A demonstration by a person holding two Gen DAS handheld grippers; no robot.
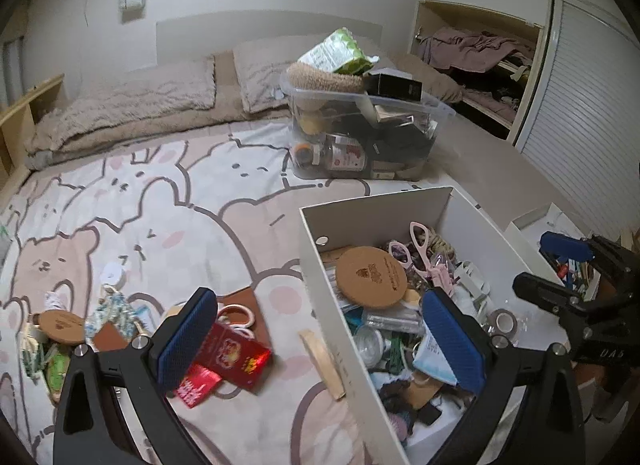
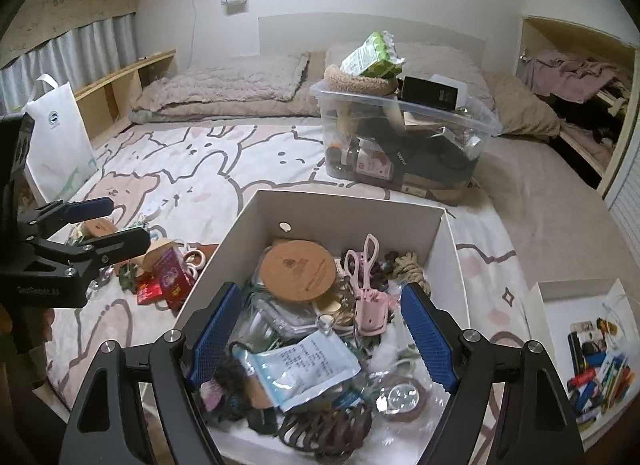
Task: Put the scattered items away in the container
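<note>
Above 1 white box (image 2: 454,249), 2 tongs (image 1: 320,341) (image 2: 322,339) gape empty, perhaps 2 cork discs (image 2: 298,269).

Left hand-held gripper (image 1: 320,339) with jaws apart and empty, straddling the near left wall of a white box (image 1: 340,265) on the bed (image 1: 160,193). A cork coaster (image 1: 371,278) and pink scissors (image 1: 424,249) lie inside; a red packet (image 1: 236,353) lies on the bed just left of the box. The right hand-held gripper (image 1: 548,265) shows at the right edge, jaws apart.
</note>
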